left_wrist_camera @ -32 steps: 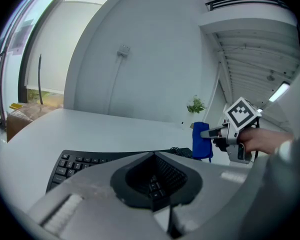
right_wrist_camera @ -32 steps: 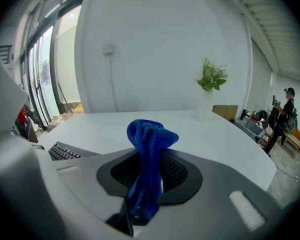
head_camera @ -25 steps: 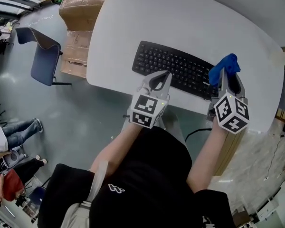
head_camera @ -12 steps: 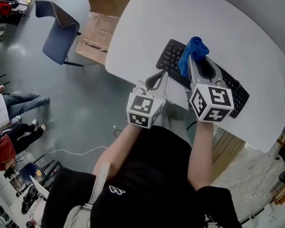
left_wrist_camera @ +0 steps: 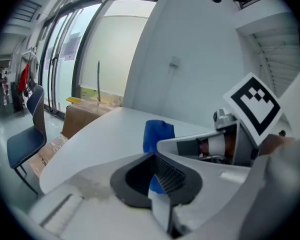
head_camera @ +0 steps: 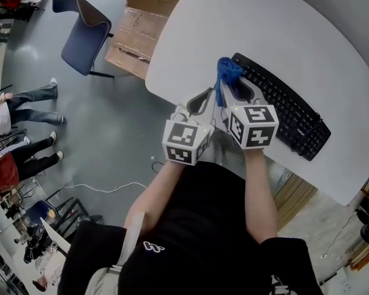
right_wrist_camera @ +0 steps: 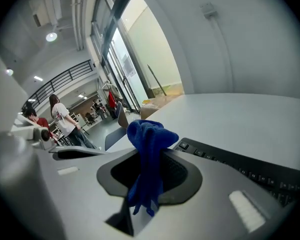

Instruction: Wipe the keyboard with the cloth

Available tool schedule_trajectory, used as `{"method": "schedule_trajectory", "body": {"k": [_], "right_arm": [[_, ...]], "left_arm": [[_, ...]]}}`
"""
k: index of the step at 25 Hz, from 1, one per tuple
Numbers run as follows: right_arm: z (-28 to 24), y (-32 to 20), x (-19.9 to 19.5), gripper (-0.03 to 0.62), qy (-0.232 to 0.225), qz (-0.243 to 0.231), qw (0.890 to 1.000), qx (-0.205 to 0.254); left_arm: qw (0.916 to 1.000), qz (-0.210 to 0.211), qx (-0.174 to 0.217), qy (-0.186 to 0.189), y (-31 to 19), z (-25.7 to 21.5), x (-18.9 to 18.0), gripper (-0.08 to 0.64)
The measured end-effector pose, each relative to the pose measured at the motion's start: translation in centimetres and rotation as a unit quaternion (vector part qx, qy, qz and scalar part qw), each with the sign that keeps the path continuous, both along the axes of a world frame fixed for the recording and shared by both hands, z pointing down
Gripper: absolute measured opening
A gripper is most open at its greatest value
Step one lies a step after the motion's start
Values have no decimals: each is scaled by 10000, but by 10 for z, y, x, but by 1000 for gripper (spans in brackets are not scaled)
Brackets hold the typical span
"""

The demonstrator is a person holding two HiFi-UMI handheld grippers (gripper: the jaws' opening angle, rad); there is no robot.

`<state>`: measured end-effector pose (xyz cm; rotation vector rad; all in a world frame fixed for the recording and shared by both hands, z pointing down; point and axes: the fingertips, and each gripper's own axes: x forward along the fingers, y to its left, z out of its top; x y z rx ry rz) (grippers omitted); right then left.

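Your right gripper (head_camera: 227,86) is clamped on the crumpled blue cloth (head_camera: 226,70), which sits at the left end of the black keyboard (head_camera: 283,112) on the white table (head_camera: 264,29). Your left gripper (head_camera: 206,97) is closed on nothing, just beside it. I'd judge the wipe unfinished, but I can't tell which keys are done.
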<state>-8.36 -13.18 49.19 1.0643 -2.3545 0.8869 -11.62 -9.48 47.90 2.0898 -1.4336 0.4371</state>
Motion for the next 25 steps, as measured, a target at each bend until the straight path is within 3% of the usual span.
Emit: {"method": "schedule_trajectory", "body": {"k": [5, 10, 25], "right_arm": [[8, 8, 18, 99, 193, 25, 9997, -162], [29, 13, 42, 100, 243, 339, 9985, -346], [37, 32, 121, 100, 359, 1202, 9912, -430]], "left_arm": [[9998, 173, -45, -56, 2, -6, 14, -2], [9989, 433, -154, -134, -2, 12, 20, -2], [9920, 1255, -104, -30, 7, 15, 85, -2]]}}
